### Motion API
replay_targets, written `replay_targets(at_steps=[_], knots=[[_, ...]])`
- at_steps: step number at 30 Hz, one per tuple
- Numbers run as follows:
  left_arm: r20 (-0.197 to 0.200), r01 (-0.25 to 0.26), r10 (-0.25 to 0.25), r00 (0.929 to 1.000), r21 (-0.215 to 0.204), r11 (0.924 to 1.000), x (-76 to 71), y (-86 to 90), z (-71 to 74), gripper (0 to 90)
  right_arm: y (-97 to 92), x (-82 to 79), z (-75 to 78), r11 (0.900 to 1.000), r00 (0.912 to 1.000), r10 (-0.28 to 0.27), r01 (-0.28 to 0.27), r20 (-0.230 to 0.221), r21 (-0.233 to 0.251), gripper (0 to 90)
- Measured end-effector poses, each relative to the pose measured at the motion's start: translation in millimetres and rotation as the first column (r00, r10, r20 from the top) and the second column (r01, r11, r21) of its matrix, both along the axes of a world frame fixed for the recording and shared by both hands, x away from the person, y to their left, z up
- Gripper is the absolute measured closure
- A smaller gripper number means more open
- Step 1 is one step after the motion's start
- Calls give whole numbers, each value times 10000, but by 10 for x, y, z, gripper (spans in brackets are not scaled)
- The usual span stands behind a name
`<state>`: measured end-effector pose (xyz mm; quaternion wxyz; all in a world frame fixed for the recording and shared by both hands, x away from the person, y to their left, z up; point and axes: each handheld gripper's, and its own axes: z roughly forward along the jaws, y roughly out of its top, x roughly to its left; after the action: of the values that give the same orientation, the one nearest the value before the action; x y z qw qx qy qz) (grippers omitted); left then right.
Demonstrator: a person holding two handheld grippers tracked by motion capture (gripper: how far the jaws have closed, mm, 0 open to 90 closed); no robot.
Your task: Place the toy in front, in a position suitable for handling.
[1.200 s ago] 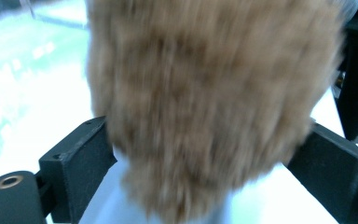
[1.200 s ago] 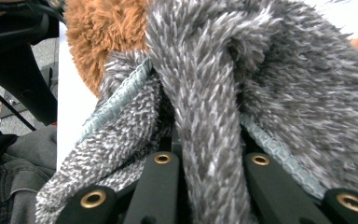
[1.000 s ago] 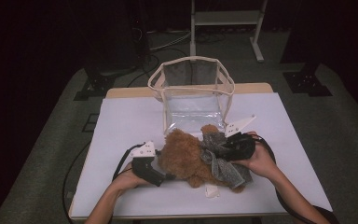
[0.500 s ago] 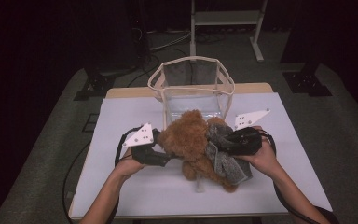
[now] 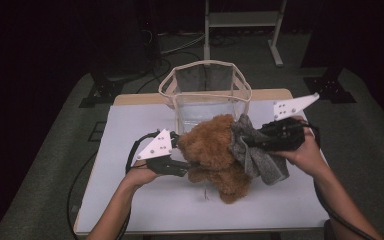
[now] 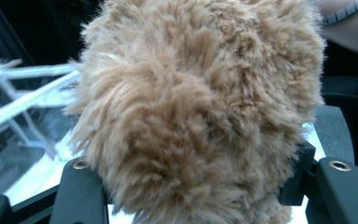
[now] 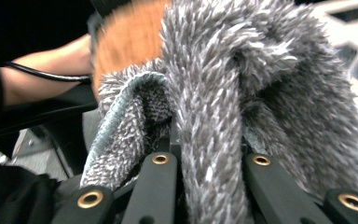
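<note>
The high view shows the clear bag [image 5: 207,97] behind, while close views show the left gripper [image 5: 182,166] pinching the brown plush toy [image 5: 212,150] and the right gripper [image 5: 252,141] pressed on the grey towel [image 5: 255,157], its fingertips hidden by pile.

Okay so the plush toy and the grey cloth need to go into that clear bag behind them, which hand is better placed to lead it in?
Probably the right. The right gripper, shut on the grey cloth, sits close to the clear bag rim. The left gripper, clamped on the brown plush toy, holds the side farther from it.
</note>
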<state>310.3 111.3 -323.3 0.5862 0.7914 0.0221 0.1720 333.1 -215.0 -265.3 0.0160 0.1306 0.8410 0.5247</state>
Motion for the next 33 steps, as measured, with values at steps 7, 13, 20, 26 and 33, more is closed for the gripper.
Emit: replay_targets(at_steps=[7, 13, 20, 26, 33], knots=[[346, -56, 38, 9994, 540, 9985, -21, -235, 113, 375, 186, 84, 543, 9870, 9960, 846, -798, 288, -1398, 794], [860, 136, -225, 9960, 1026, 9946, -74, -454, 200, 375, 461, 122, 710, 9644, 9901, 1403, -1370, -15, -2262, 794], [777, 69, -159, 9968, 1143, 9934, -71, -456, 187, 374, 631, 160, 695, 9527, 9900, 1413, -1365, -19, -2714, 790], [534, -22, -35, 9986, 1078, 9942, -39, -393, 188, 366, 271, 187, 761, 9677, 9981, 598, -551, 118, -2461, 790], [693, 93, -188, 9974, 1348, 9908, -61, -467, 219, 336, 196, 156, 720, 9702, 9989, 474, -455, 20, -2379, 790]])
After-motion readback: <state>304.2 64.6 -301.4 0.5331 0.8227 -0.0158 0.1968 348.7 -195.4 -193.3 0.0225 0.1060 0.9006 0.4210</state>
